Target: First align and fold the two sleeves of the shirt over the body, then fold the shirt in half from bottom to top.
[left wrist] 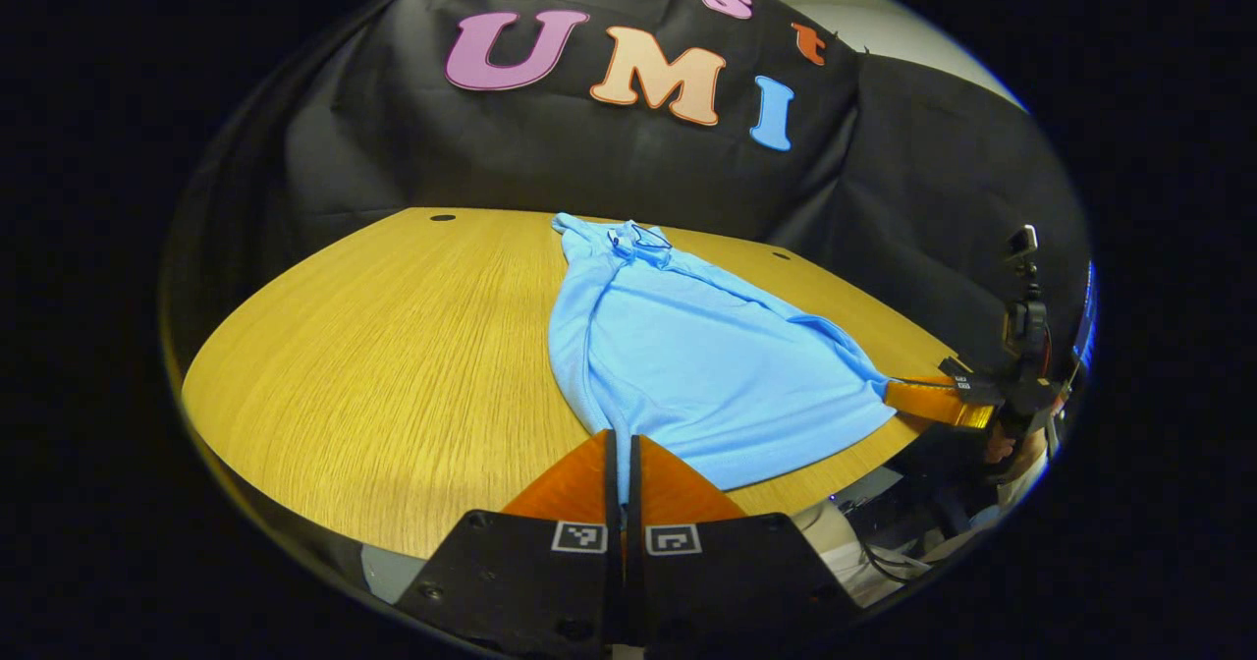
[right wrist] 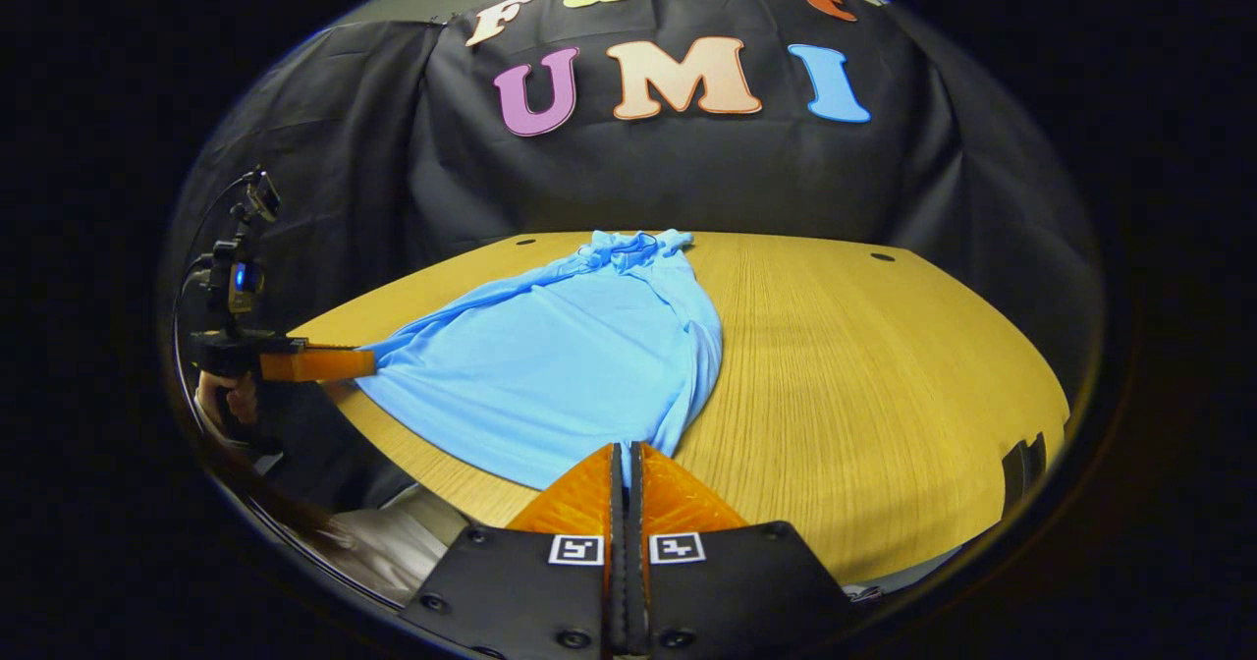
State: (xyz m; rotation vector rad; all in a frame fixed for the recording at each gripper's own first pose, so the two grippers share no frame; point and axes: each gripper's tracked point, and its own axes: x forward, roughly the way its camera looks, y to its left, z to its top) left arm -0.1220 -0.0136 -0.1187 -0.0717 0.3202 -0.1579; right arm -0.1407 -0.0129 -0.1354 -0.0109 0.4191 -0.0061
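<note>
1. The light blue shirt [left wrist: 687, 365] lies on the wooden table [left wrist: 393, 346], its sleeves already folded in over the body, collar end far from both grippers and hem end near them.
2. In the left gripper view, the left gripper [left wrist: 623, 441] has its two fingers pressed together, with a thin strip of the shirt's hem corner caught between the tips. The rest of the garment spreads ahead of it and off to its right.
3. Farther off in that same view, the right gripper [left wrist: 896, 387] meets the opposite hem corner, the cloth drawn to a point at its tip. A hand [left wrist: 1000, 444] holds it from behind, just past the table's near edge.
4. In the right gripper view, the right gripper [right wrist: 627, 452] is likewise closed, fingers together at the shirt's [right wrist: 550, 365] near hem, with the fabric running ahead and to its left.
5. There the left gripper [right wrist: 365, 360] sits at the far hem corner, pinching the cloth, with a hand [right wrist: 231, 400] gripping its handle.
6. The hem lies stretched between the two grippers along the table's [right wrist: 864, 385] near edge.
</note>
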